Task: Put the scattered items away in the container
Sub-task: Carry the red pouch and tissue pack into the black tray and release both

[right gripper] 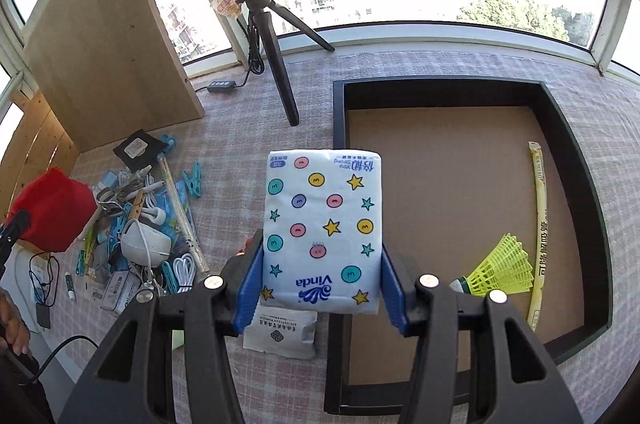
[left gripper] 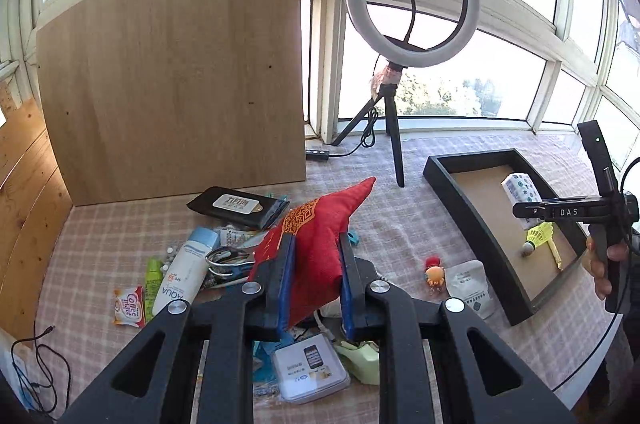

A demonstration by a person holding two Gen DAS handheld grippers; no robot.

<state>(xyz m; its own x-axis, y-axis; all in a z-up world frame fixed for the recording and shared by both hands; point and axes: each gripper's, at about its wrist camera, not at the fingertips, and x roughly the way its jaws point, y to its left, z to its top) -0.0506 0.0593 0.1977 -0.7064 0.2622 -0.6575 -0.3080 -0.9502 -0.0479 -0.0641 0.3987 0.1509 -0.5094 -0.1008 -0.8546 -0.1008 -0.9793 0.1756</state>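
Note:
My left gripper is shut on a red fabric pouch and holds it above the pile of scattered items. My right gripper is shut on a white Vinda tissue pack with coloured dots and stars, held over the left wall of the black tray. In the tray lie a yellow shuttlecock and a long yellow stick packet. The tray also shows in the left wrist view, with the tissue pack and right gripper above it.
A ring light on a tripod stands behind the pile. A wooden board leans at the back left. A white sachet lies beside the tray. A sunscreen tube, toy figure, clothes pegs and mask lie on the checked cloth.

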